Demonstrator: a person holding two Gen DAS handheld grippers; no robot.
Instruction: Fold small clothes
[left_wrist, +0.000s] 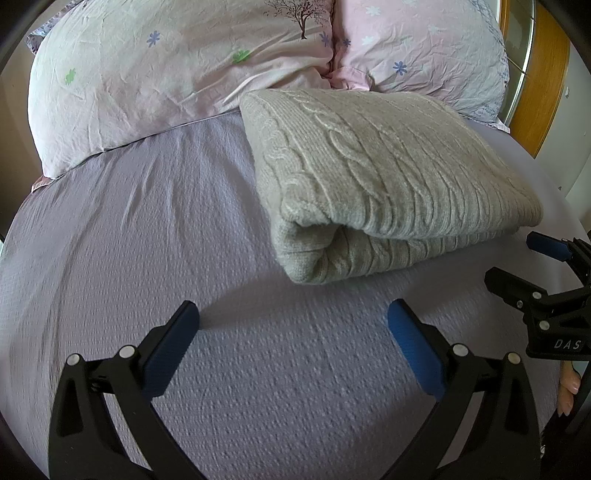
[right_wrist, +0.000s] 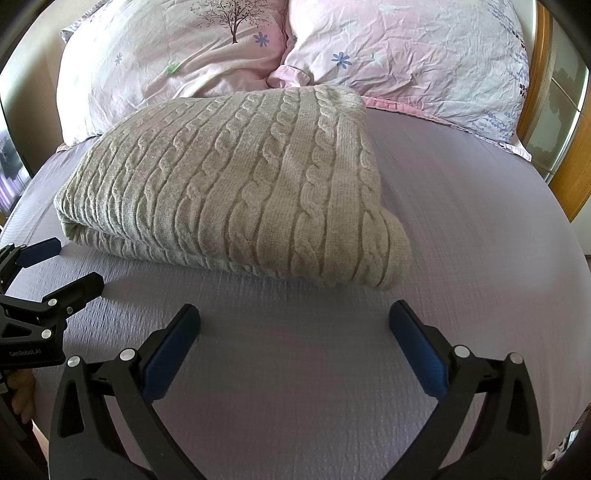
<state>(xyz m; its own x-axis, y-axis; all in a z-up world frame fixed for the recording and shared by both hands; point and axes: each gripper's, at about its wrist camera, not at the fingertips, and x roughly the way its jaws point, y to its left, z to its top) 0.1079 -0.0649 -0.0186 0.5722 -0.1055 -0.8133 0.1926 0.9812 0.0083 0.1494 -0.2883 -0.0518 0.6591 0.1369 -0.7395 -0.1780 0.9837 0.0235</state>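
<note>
lying folded: cable-knit sweater (left_wrist: 384, 177) on the lavender bed sheet (left_wrist: 147, 258), below two floral pillows (left_wrist: 155, 74)
left tool (left_wrist: 293, 319): spread wide, holding nothing, near the sweater
right tool (right_wrist: 294, 319): spread wide, holding nothing

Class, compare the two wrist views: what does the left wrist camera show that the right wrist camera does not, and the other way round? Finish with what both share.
Only the left wrist view shows the sweater's rolled fold end facing the camera, and the right gripper at the right edge, marked DAS. Only the right wrist view shows the sweater's other, rounded corner, the left gripper at the left edge, and more of the wooden frame. Both show the folded cable-knit sweater on the lilac sheet, two floral pillows behind it, and both grippers open, holding nothing.
</note>
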